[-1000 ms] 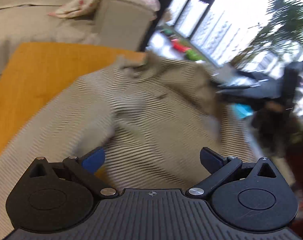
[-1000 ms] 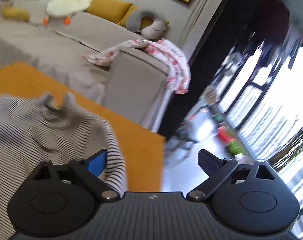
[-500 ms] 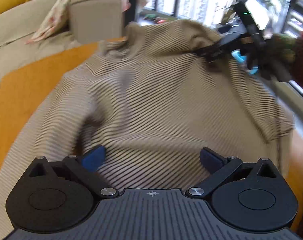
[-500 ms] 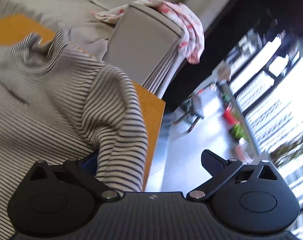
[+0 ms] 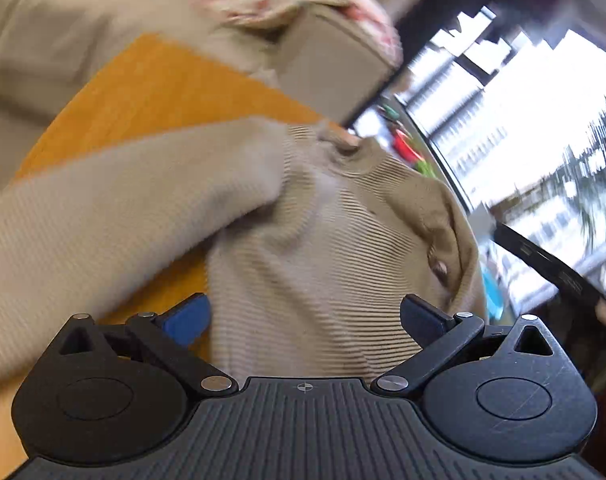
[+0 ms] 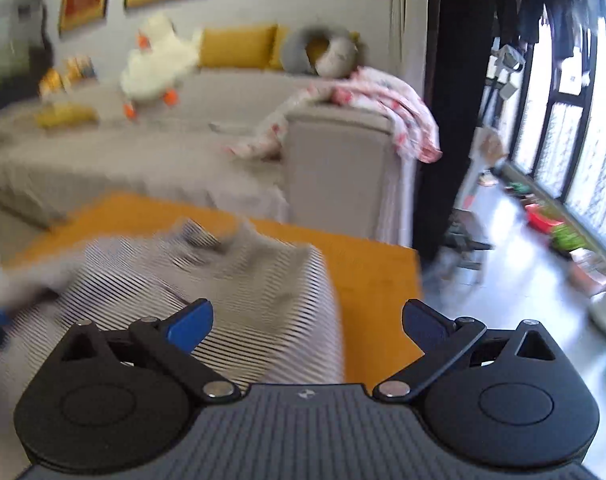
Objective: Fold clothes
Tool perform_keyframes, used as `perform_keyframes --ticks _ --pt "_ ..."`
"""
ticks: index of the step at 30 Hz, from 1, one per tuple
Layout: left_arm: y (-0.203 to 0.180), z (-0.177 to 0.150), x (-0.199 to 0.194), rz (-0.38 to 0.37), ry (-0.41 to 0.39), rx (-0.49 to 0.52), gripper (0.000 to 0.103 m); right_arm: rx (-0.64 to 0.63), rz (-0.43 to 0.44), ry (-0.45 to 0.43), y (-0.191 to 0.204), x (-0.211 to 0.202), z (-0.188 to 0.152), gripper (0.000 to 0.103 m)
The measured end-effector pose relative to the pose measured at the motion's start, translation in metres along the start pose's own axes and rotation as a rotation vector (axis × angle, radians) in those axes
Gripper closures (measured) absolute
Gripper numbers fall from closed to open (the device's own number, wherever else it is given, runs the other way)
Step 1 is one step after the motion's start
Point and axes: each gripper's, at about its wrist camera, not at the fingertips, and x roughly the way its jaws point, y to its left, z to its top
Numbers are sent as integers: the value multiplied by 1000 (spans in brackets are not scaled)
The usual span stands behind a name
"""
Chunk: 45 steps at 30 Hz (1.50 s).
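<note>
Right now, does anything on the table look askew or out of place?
Yes. The striped sweater lies rumpled on the orange table, one sleeve thrown across at a slant and its right edge drooping off the table edge. Both hand-held grippers, left and right, are open and hold nothing.

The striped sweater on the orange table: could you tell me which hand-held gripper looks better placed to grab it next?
Probably the left hand-held gripper: its open jaws frame the striped sweater.
</note>
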Motion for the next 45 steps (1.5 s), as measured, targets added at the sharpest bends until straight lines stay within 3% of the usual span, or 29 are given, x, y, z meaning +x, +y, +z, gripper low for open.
perform_keyframes --ticks 2,5,6,8,9,11,12,14,18,21,22,24,25,26,29,32,36,38,42,45 --pt "12 -4 -8 4 -27 -131 0 119 138 1 4 -8 -3 8" --pt "26 0 -15 21 -105 -269 4 252 311 78 12 0 -15 13" --pt "33 5 -17 29 -131 -308 6 252 324 98 18 1 -22 13" --pt "47 15 -18 47 -173 -367 21 196 295 140 29 4 -39 13" --pt "52 22 -18 70 -188 -365 26 175 275 158 32 8 -48 13" --pt "59 35 -17 132 -213 -340 49 179 239 191 30 16 -63 13" --pt "61 42 -15 171 -226 -311 52 185 232 190 29 17 -68 13" --pt "59 56 -12 257 -268 -205 72 197 228 174 28 15 -78 13" --pt "44 81 -15 264 -308 -129 89 178 217 166 29 15 -81 12" --pt "32 99 -18 256 -334 -85 89 170 213 164 31 14 -82 12" --pt "33 97 -19 222 -333 -108 84 171 214 162 31 14 -82 12" --pt "42 84 -23 114 -318 -203 66 178 217 158 30 13 -84 12" --pt "46 77 -24 59 -310 -250 48 182 220 157 30 12 -84 12" --pt "52 71 -24 21 -307 -304 39 185 223 156 29 13 -84 11" --pt "69 64 -16 -7 -315 -417 27 179 226 160 31 13 -83 9" --pt "79 65 -9 46 -324 -490 25 167 224 162 32 13 -83 9" --pt "88 51 -8 33 -289 -657 25 173 223 158 33 12 -84 9" --pt "89 46 -5 48 -281 -677 25 173 223 157 33 12 -84 9" --pt "95 56 0 150 -367 -616 34 173 230 160 33 13 -83 7" --pt "95 72 6 237 -400 -530 55 175 232 158 33 13 -83 7"
